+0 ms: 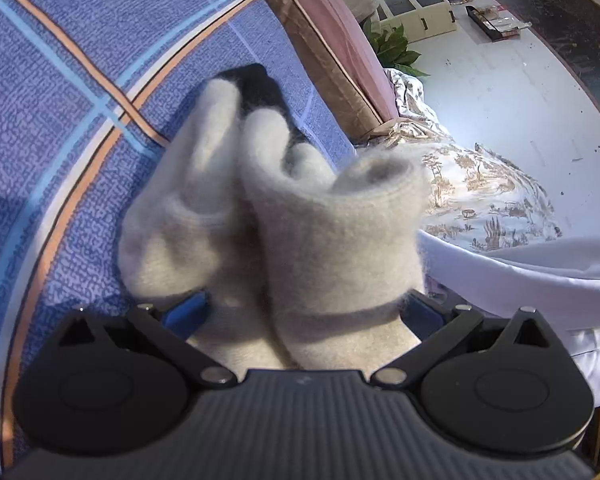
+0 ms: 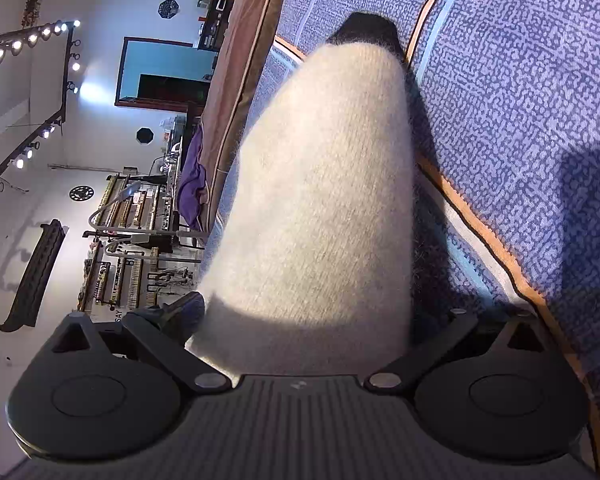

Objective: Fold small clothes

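Covering most of both views, a blue blanket (image 1: pixel 80 128) with orange and pale stripes lies spread flat. A pink cushion (image 1: pixel 332 40) borders its far edge, and a patterned sheet (image 1: pixel 480 196) lies crumpled beside that. On the blanket rest fuzzy cream socks (image 1: pixel 268 216) with black toes. The left gripper (image 1: pixel 300 312) has its jaws closed on the bunched cuffs. The right gripper (image 2: pixel 304 320) clamps the cream sock (image 2: pixel 320 200), which stretches away towards its black toe.

Left claw (image 1: pixel 306 308) and right claw (image 2: pixel 300 316) — both clamped, jaws spread wide.
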The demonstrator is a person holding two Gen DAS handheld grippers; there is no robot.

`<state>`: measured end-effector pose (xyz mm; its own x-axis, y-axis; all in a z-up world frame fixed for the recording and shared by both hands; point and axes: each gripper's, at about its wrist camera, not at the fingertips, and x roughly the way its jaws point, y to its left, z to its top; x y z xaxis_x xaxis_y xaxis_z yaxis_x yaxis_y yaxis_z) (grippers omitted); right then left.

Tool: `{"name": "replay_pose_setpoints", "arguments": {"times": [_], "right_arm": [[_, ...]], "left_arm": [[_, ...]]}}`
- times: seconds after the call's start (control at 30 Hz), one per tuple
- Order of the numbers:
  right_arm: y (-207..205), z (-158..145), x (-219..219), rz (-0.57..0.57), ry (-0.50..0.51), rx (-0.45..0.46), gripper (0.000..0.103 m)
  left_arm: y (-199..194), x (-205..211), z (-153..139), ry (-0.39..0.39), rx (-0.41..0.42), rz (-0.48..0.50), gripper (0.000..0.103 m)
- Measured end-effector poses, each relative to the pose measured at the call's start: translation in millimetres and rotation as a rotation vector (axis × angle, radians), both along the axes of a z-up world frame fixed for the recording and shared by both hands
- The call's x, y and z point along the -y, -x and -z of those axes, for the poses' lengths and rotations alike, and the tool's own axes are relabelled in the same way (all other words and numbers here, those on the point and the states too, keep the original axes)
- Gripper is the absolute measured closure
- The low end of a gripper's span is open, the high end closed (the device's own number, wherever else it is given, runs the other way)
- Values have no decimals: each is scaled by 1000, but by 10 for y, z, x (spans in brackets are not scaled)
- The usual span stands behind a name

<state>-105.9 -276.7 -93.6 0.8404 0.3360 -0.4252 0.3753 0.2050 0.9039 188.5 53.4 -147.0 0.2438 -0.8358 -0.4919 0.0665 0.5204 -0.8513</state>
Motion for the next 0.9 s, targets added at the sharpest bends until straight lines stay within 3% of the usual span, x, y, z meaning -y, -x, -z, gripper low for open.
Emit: {"name": "replay_pose_setpoints", "arguments": {"times": [0.07, 0.1, 0.2, 0.23, 0.37, 0.43, 0.53, 0.63, 0.7, 0.8, 0.9], "right_arm": [[-19, -19, -6, -8, 6, -2, 0], [-31, -26, 9, -8, 7, -8, 0], [-27, -34, -17, -4, 14, -11, 0], [-42, -45, -31, -10, 20, -9, 0], [-6, -38, -4, -14, 16, 8, 0], [37, -19, 21, -6, 6, 14, 0], [54, -19, 26, -4, 1, 19, 0], [28, -42, 7, -9, 11, 19, 0], [-26, -80, -21, -14, 18, 10, 0], [-98, -102, -32, -25, 31, -17, 0], [-157, -103, -47, -39, 78, -25, 0]], "left_arm": [[109, -169, 73, 17, -103, -18, 0], [176, -203, 74, 7, -102, -26, 0], [288, -182, 52, -159, 3, -38, 0], [272, -173, 76, -171, 14, -51, 0], [92, -140, 193, 76, -44, -83, 0], [-6, -60, 223, 91, -43, -78, 0], [-184, 15, 419, 155, -127, -84, 0], [-247, 214, 369, 92, -116, -80, 0], [-197, 334, 308, 36, -51, -73, 0], [-140, 376, 356, 56, -2, -79, 0], [-132, 322, 343, 35, 21, -47, 20]]}}
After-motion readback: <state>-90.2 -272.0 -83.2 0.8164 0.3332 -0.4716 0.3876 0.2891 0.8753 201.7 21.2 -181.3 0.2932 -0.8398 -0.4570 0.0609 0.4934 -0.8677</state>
